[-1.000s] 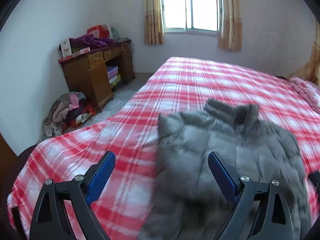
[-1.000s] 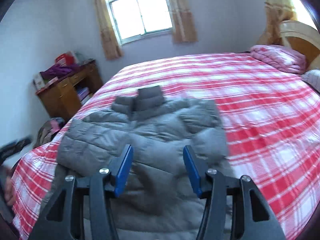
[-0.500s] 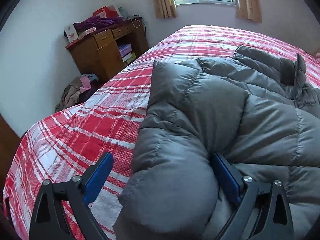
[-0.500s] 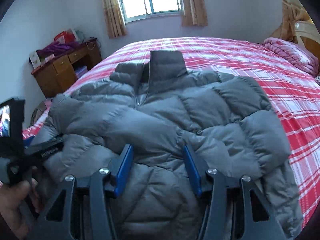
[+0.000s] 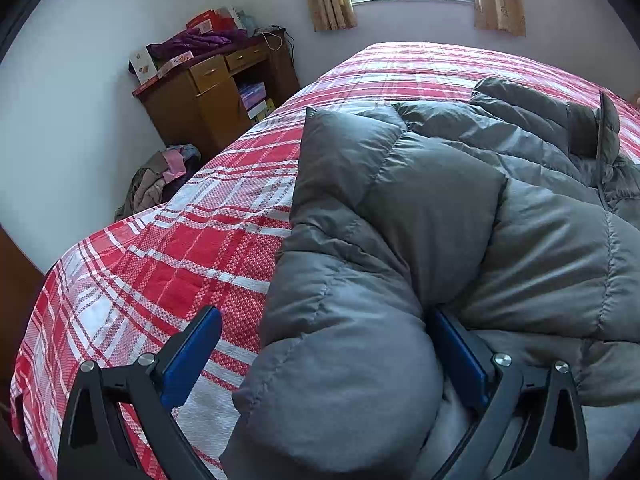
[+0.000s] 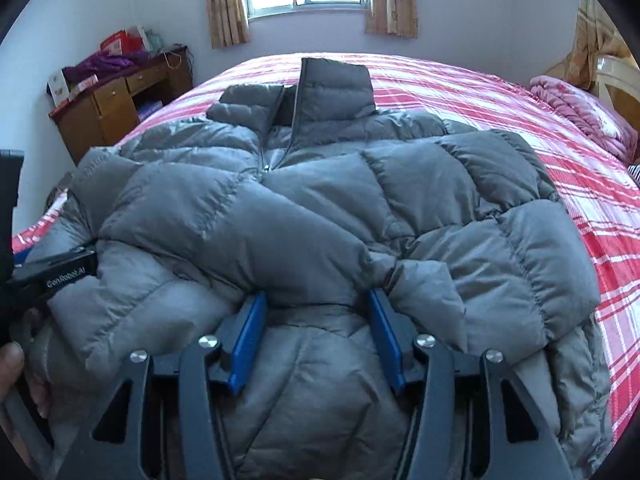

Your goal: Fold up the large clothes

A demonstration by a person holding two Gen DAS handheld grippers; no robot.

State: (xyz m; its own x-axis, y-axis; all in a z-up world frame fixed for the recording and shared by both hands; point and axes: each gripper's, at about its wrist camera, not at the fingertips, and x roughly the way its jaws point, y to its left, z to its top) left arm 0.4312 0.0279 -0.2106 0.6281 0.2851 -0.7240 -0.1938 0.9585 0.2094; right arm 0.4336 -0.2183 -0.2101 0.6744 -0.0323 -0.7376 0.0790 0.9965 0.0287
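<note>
two open tools, grey jacket, bed

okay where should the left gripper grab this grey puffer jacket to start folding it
Probably the puffy sleeve end on the grey jacket's outer edge, approached from the bed's foot. It bulges free between the open left gripper, one finger already outside it.
</note>
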